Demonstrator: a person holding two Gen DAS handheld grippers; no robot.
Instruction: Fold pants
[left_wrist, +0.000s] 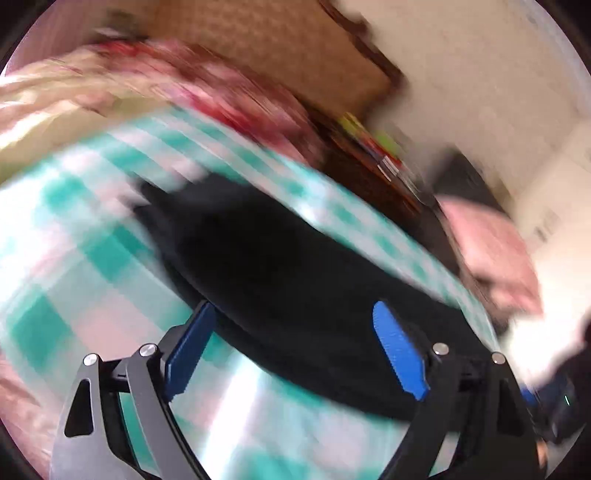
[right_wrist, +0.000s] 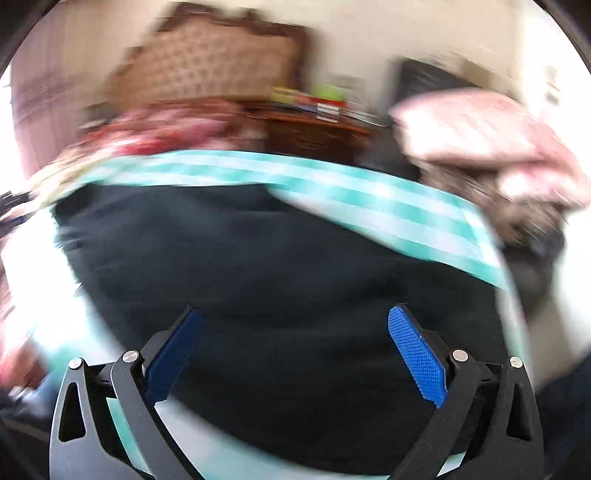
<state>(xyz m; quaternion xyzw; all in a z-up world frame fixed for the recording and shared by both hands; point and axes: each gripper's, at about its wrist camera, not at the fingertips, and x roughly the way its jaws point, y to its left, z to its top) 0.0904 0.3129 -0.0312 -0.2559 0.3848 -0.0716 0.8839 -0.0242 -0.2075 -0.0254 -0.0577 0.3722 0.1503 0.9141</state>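
Black pants (left_wrist: 266, 258) lie in a long band across a teal and white checked bedsheet (left_wrist: 74, 236). My left gripper (left_wrist: 295, 314) hangs above their near edge, open, its blue pads wide apart with nothing between them. In the right wrist view the same black pants (right_wrist: 258, 266) fill the middle of the picture. My right gripper (right_wrist: 295, 317) stands open over them, and its blue pads (right_wrist: 417, 354) do not touch the cloth. Both views are blurred by motion.
A red and pink floral quilt (left_wrist: 207, 85) is heaped at the head of the bed before a brown padded headboard (left_wrist: 266, 40). A dark wooden bedside table (right_wrist: 314, 133) with small items and a pink pillow (right_wrist: 480, 133) stand to the right.
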